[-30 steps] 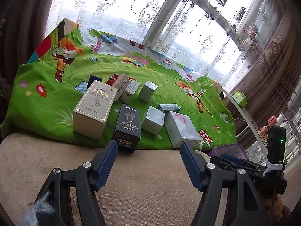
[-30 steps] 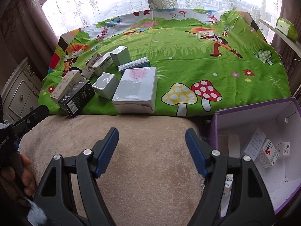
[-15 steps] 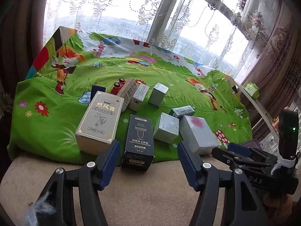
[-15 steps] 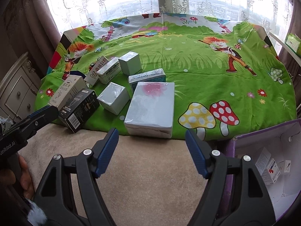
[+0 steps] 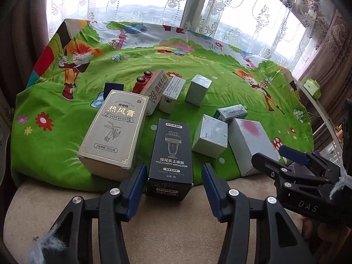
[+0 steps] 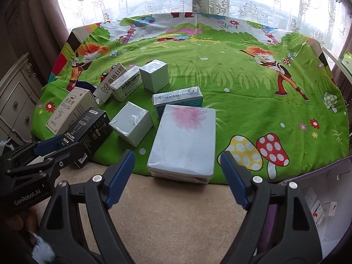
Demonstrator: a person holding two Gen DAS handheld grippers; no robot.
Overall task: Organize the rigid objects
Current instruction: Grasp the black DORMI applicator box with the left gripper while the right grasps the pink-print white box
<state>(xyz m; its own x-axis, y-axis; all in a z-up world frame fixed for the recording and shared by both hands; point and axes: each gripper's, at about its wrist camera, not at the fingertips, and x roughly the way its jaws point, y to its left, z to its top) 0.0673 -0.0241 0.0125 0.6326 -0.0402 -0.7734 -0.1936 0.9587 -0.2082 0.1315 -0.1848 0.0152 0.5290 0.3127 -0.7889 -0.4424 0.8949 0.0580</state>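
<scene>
Black carton [image 5: 170, 158] at the green sheet's [image 5: 220, 70] near edge was framed by the left gripper [image 5: 173, 189], jaws just narrowing, nothing pinched. Right gripper [image 6: 177, 176], jaws just widening and empty, faced the grey box [image 6: 183, 140]. Approach was under way; closing on each remained.

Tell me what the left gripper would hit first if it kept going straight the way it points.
Most likely the black DORMI box: its near end sits between the open fingers of the left gripper, whose jaws have just been closing without touching it yet.
</scene>
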